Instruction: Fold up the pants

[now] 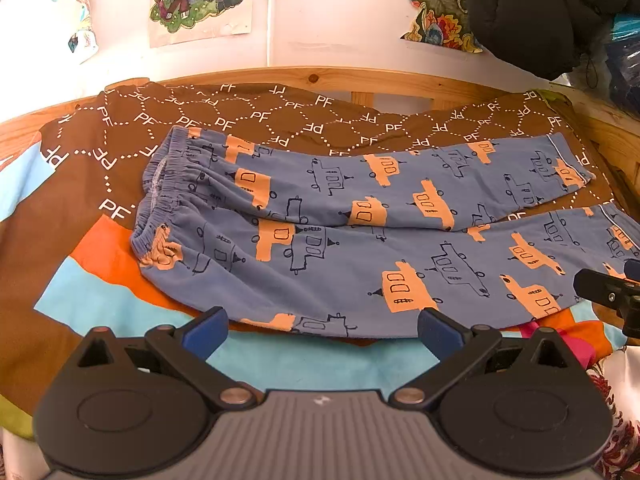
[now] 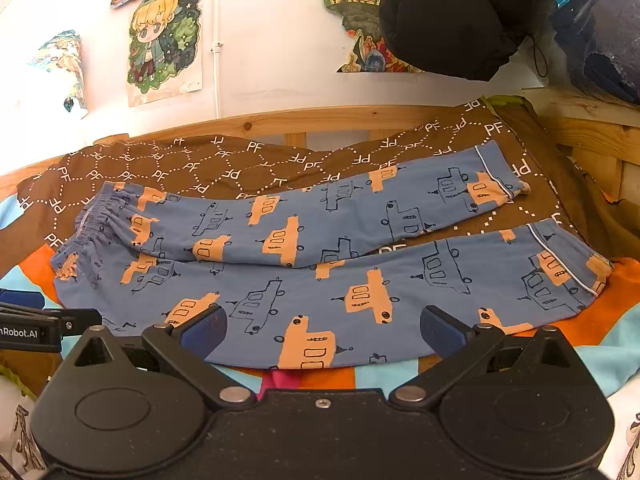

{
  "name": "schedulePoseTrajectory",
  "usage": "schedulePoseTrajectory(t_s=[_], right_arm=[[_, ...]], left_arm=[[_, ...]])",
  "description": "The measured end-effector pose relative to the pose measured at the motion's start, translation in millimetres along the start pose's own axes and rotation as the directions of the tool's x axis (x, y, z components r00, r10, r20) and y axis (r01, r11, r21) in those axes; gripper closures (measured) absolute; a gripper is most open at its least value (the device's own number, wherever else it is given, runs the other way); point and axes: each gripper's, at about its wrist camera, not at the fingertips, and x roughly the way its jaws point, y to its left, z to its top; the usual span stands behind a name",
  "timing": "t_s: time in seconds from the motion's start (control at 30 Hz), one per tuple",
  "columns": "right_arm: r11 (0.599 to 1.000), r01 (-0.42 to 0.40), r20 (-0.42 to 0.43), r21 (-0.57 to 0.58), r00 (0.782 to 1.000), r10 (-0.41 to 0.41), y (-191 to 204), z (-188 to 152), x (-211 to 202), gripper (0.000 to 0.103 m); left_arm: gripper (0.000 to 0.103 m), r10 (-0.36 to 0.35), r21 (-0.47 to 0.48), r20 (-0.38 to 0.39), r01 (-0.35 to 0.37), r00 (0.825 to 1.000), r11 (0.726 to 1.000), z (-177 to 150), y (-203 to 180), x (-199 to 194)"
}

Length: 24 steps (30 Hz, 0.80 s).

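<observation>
I see the blue pants (image 1: 360,240) with orange and outlined vehicle prints lying flat and unfolded on the bed, spread over a brown bedspread (image 1: 256,116) marked "PF" and a bright orange and light-blue cover (image 1: 100,280). Their elastic waistband (image 1: 160,200) lies toward the left, and the two legs run rightward, parting near the cuffs (image 2: 560,268). My left gripper (image 1: 322,326) hovers at the pants' near edge, jaws spread wide and empty. My right gripper (image 2: 322,330) sits over the near leg, also released, its blue pads (image 2: 202,330) apart above the fabric. Beyond the pants runs the wooden bed frame (image 1: 320,78), then a white wall with cartoon posters (image 2: 164,40) and a black padded garment (image 2: 460,16).
</observation>
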Motion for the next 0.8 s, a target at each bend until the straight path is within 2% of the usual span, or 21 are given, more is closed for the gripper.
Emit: schedulePoseTrajectory(t_s=[0.8], right_arm=[[1.0,-0.002,-0.007,-0.003,1.0,0.002,1.7,-2.6,3.3,0.001]], left_arm=[[0.0,0.0,0.001,0.001,0.0,1.0,1.0,-0.6,-0.2,0.4]])
